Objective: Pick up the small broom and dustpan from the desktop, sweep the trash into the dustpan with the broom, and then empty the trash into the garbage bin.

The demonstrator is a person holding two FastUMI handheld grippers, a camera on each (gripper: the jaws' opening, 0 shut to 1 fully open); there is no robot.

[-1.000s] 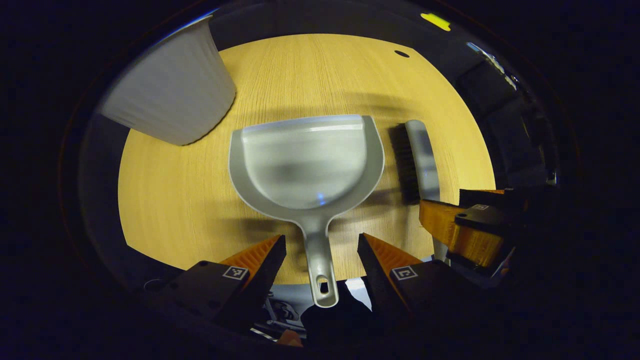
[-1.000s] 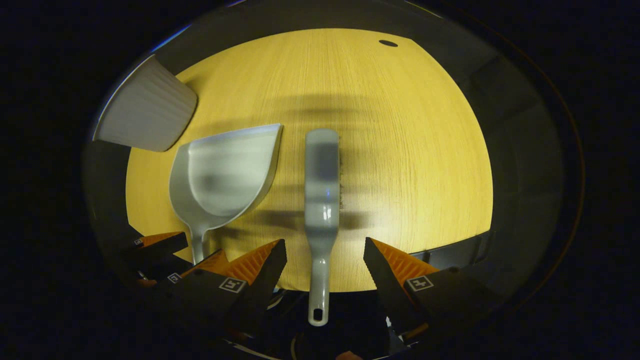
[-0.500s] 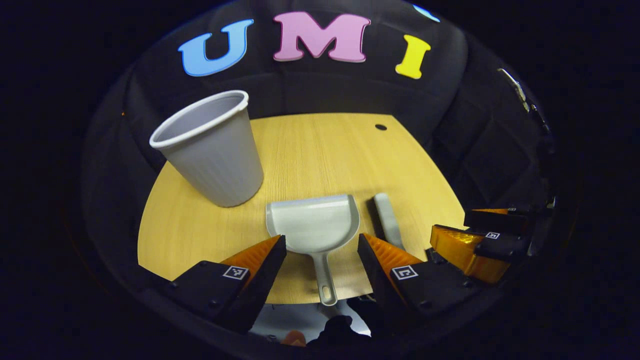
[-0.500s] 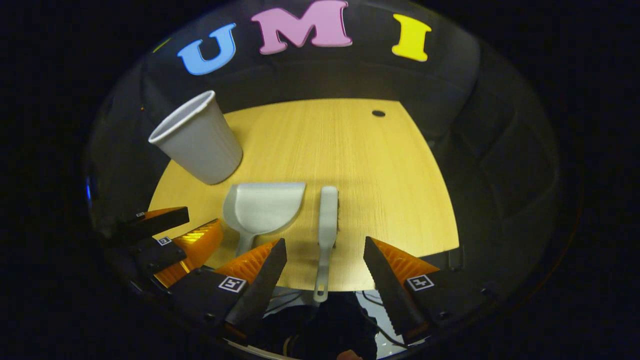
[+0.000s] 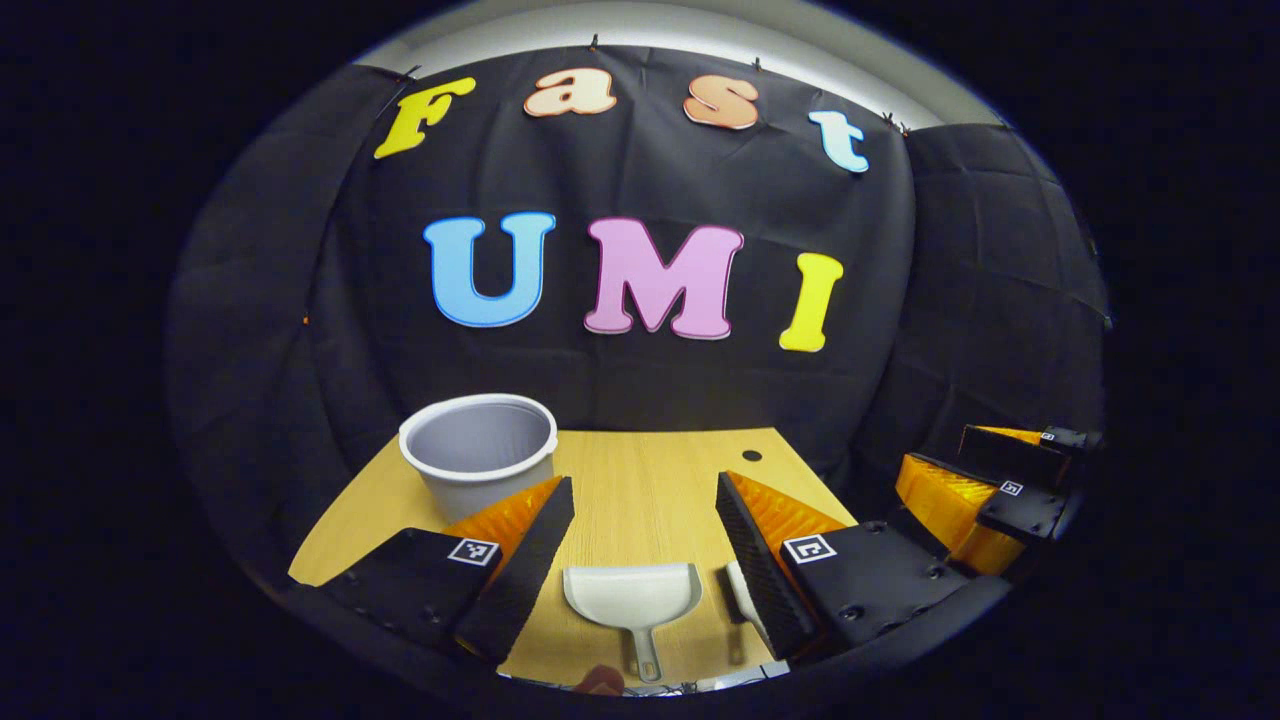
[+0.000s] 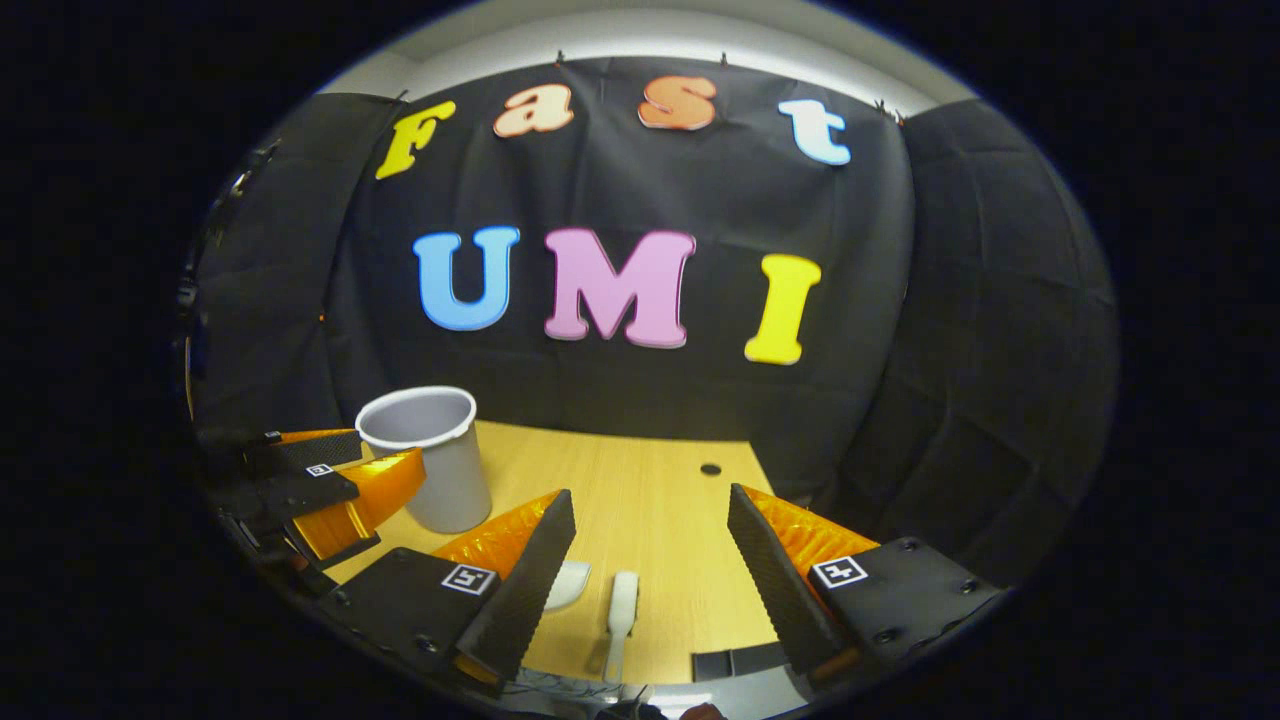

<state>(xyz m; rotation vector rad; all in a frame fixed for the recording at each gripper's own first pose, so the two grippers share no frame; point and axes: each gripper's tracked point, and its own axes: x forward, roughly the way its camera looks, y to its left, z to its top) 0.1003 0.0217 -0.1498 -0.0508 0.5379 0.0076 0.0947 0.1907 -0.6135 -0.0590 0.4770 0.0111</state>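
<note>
Black cloth hangs behind a light wooden table (image 5: 650, 480) that carries the grey dustpan (image 5: 632, 597), the small broom (image 6: 621, 605) and a pale ribbed garbage bin (image 5: 480, 455). In the left gripper view the dustpan lies flat near the table's front edge, its long axis running from front to back: the wide open mouth points toward the cloth wall and the thin handle, with a hanging hole at its end, points back toward the camera. The broom lies just beside it on the right, parallel, handle also toward the front edge; it is grey, slim and partly hidden by a finger. The bin stands upright at the table's back left, open end up. The left gripper (image 5: 645, 535) hovers above the dustpan with its fingers spread wide, holding nothing. The right gripper (image 6: 650, 545) hangs over the broom, fingers likewise parted and empty.
</note>
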